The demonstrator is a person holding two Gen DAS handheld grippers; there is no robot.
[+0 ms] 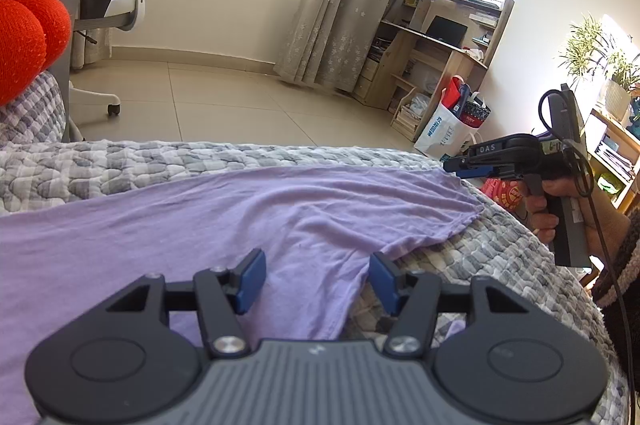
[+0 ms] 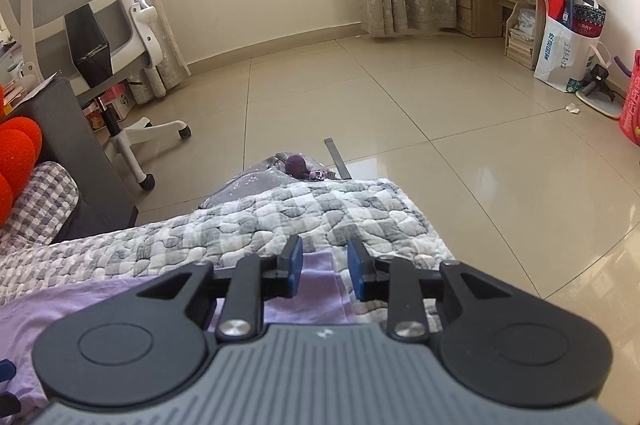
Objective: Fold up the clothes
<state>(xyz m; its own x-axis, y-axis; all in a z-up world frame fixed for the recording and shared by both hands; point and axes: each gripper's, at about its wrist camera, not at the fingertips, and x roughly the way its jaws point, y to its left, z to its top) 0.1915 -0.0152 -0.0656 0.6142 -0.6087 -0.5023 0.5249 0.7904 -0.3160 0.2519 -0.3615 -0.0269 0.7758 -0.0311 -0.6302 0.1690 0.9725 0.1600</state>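
Purple shirt (image 1: 248,221) spread flat on the grey checked quilt (image 1: 120,161). Left hand-held gripper (image 1: 318,281) hovers over its near edge, jaws apart, nothing pinched. Right hand-held gripper (image 1: 450,165) sits at the shirt's far corner.

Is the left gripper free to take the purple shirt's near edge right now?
Probably yes: the left gripper is open over the purple shirt, nothing lies between them, and the right gripper is well off.
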